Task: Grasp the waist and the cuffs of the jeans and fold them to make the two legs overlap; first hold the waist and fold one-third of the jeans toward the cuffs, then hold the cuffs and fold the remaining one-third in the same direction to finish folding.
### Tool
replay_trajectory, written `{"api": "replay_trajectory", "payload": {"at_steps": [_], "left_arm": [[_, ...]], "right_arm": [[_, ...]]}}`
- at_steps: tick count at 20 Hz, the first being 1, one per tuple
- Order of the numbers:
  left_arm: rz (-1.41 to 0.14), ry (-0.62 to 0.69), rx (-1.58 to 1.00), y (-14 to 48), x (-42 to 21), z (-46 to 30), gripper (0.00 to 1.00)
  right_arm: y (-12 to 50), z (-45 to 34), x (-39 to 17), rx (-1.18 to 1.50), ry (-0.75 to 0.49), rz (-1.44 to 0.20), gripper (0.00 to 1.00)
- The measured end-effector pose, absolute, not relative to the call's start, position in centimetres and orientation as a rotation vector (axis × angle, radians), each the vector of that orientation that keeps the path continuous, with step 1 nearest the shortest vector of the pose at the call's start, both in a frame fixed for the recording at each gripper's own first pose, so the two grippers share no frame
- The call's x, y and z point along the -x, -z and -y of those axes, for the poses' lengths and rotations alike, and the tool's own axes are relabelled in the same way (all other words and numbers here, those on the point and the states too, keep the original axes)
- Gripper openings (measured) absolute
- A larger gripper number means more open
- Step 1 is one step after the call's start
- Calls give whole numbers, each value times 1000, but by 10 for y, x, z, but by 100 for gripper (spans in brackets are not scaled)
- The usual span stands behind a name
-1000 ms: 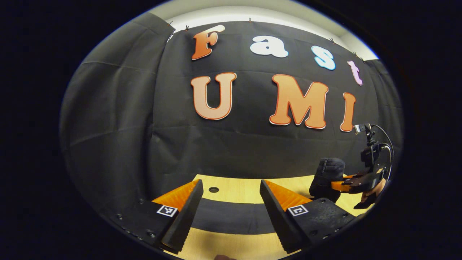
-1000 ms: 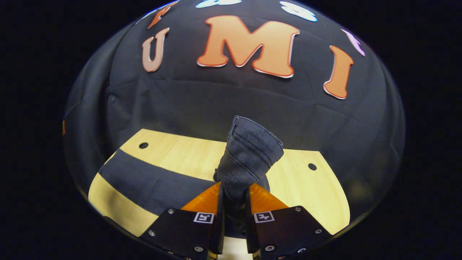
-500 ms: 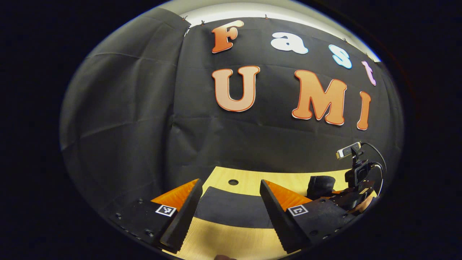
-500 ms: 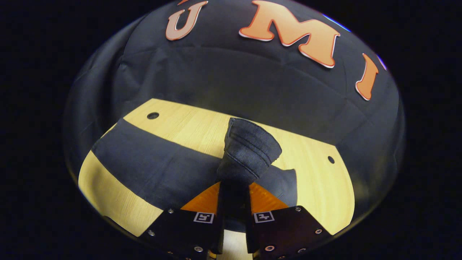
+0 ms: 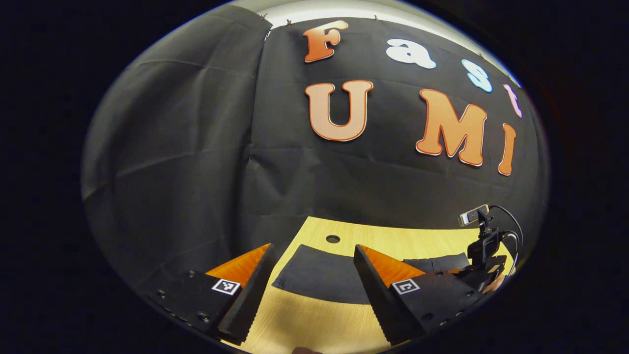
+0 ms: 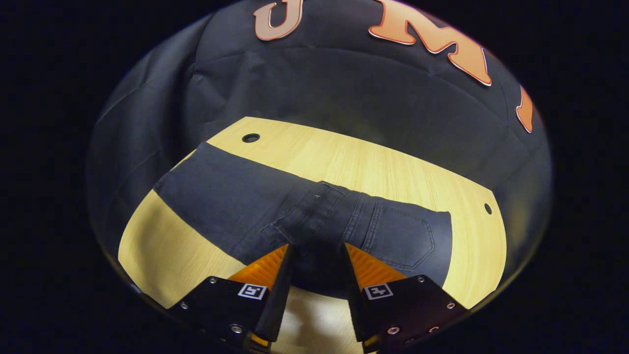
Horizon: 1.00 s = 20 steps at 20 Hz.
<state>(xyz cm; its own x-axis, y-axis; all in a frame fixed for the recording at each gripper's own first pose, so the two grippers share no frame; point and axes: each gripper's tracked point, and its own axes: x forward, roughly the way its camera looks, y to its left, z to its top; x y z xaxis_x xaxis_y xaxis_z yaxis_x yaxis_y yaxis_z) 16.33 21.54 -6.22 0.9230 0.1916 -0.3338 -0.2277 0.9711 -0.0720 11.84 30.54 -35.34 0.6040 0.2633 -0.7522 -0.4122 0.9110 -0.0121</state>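
Jeans (image 6: 275, 206): dark denim, limp but weighty, likely to sag unless pinched through a thick seam; best holds are the waistband and cuff hems. They lie flat along the wooden table (image 6: 393, 167), back pocket up. Right gripper (image 6: 314, 290): jaws parted, straddling the waist edge. Left gripper (image 5: 307, 290): spread, empty.

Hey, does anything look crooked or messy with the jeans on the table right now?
Slightly: the folded-over waist of the dark denim jeans lies at an angle across the legs on the light wooden table, bunched near the right hand-held gripper.
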Motion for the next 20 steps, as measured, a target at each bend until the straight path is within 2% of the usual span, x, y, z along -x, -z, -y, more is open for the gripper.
{"api": "replay_trajectory", "payload": {"at_steps": [4, 7, 12, 15, 18, 20], "left_arm": [[-427, -224, 162, 90, -173, -226, 94], [-537, -243, 235, 118, -185, -233, 98], [-741, -277, 334, 170, -201, -236, 98], [-852, -289, 435, 199, -209, -241, 98], [-929, -323, 419, 221, -220, -255, 100], [-996, -336, 436, 242, -231, -263, 98]], "right_arm": [[322, -291, -124, 145, -359, -782, 68], [293, -265, -132, 122, -302, -720, 75], [254, -214, -136, 128, -195, -624, 89], [235, -186, -133, 120, -127, -587, 92], [216, -153, -127, 115, -47, -551, 94], [207, -130, -119, 126, 4, -533, 94]]}}
